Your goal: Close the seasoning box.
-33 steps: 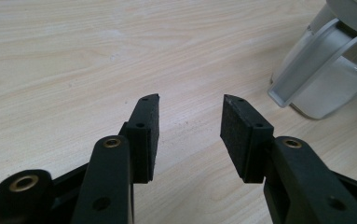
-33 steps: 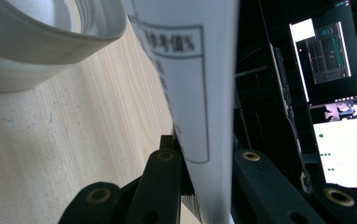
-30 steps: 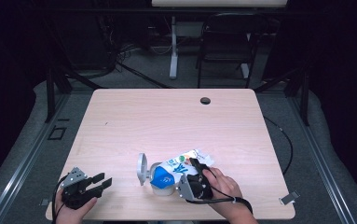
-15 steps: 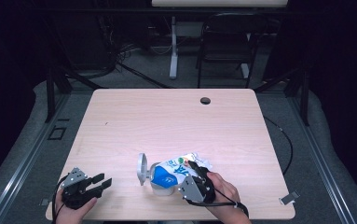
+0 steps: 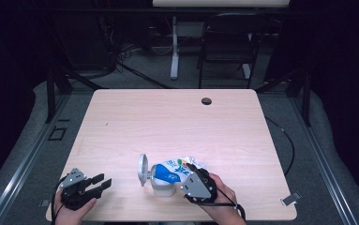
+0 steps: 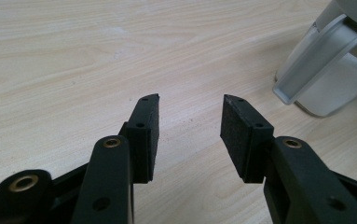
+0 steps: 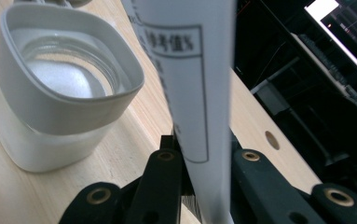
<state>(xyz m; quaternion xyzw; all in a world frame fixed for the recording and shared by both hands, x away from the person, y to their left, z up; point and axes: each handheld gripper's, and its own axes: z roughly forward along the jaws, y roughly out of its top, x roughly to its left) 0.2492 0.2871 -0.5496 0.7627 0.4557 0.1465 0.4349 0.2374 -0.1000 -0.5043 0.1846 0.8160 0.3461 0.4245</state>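
Observation:
A white and blue printed pouch [image 5: 170,171] is tilted over a clear container [image 5: 160,188] with a grey rim and a flipped-up lid [image 5: 143,169], near the table's front edge. My right gripper [image 5: 191,176] is shut on the pouch from its right side. In the right gripper view the jaws [image 7: 200,140] pinch the flat white pouch [image 7: 190,70], and the container [image 7: 64,112] stands open at left with white powder inside. My left gripper [image 5: 103,182] rests at the front left, open, with nothing between its pads [image 6: 190,100]. The container [image 6: 325,70] is off to its right.
A small black round grommet [image 5: 206,101] sits near the far edge of the light wooden table [image 5: 168,126]. A dark chair [image 5: 224,47] and a white stand stand behind the table. A cable runs on the floor at right.

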